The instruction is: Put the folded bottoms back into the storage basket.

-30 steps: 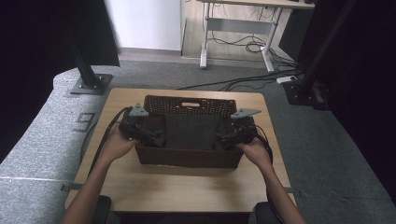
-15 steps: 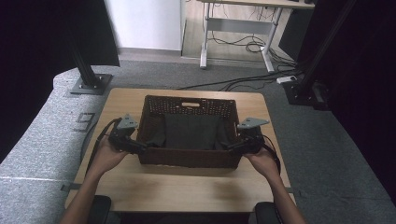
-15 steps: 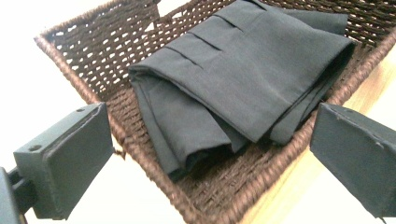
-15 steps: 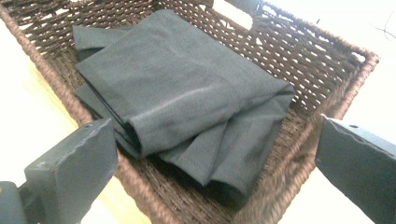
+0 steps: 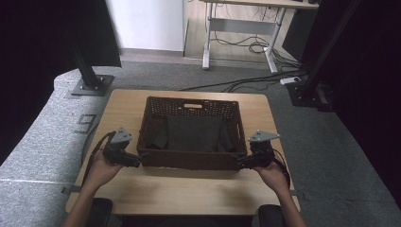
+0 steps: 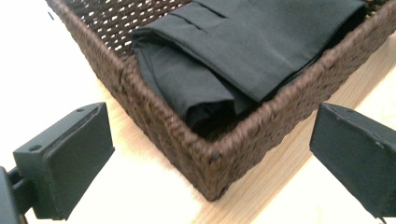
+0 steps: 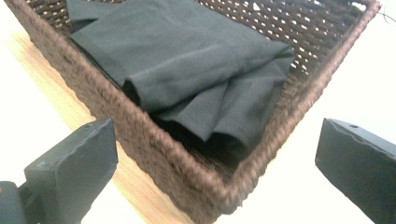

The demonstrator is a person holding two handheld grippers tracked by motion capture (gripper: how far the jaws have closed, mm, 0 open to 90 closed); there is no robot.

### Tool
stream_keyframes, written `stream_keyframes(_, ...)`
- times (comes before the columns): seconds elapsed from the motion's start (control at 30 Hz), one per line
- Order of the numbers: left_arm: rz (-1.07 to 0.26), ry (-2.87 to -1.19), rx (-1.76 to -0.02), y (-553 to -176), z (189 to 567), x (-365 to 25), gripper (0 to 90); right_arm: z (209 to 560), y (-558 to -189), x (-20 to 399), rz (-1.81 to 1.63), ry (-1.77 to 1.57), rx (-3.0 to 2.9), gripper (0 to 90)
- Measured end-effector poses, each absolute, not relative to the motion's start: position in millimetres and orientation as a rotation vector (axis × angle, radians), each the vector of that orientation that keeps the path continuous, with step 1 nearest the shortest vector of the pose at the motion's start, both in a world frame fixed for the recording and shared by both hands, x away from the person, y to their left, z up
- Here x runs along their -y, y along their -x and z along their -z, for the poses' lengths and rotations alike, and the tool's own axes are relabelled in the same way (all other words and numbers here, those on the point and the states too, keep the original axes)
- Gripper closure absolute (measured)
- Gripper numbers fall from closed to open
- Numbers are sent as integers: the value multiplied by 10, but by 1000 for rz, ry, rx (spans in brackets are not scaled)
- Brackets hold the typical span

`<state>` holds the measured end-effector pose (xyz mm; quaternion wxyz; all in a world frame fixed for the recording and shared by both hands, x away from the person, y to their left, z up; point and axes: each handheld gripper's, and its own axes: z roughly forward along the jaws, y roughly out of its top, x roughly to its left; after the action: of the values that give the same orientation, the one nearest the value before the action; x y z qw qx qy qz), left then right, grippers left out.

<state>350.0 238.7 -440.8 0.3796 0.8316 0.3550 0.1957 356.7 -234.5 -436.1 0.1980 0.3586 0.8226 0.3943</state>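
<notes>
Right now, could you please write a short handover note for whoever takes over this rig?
Left claw: open, holding nothing, at the near left corner of the wicker basket.
Right claw: open, holding nothing, at the near right corner.
Folded black cloth lies inside the basket, which sits on the wooden table.
Done: cloth is in the basket.
Left: probably nothing but pulling both claws clear.

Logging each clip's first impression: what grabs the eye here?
A dark brown woven wicker basket sits mid-table holding a folded black cloth. The left tongs and right tongs, both open, sit at its two near corners on the light wooden table.
</notes>
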Motion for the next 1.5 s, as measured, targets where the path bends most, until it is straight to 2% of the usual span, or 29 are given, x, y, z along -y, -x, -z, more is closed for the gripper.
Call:
stream_keyframes(0.63, -488, -2125, -930, -3310, 4839, -2511, 0, 4799, -3383, 2640, -1063, -1114, -2285, 0)
stream_keyframes(1.5, -449, -2186, -967, -3336, 5344, -2441, 0, 5389, -3400, 2471, -993, -1135, -2368, 0)
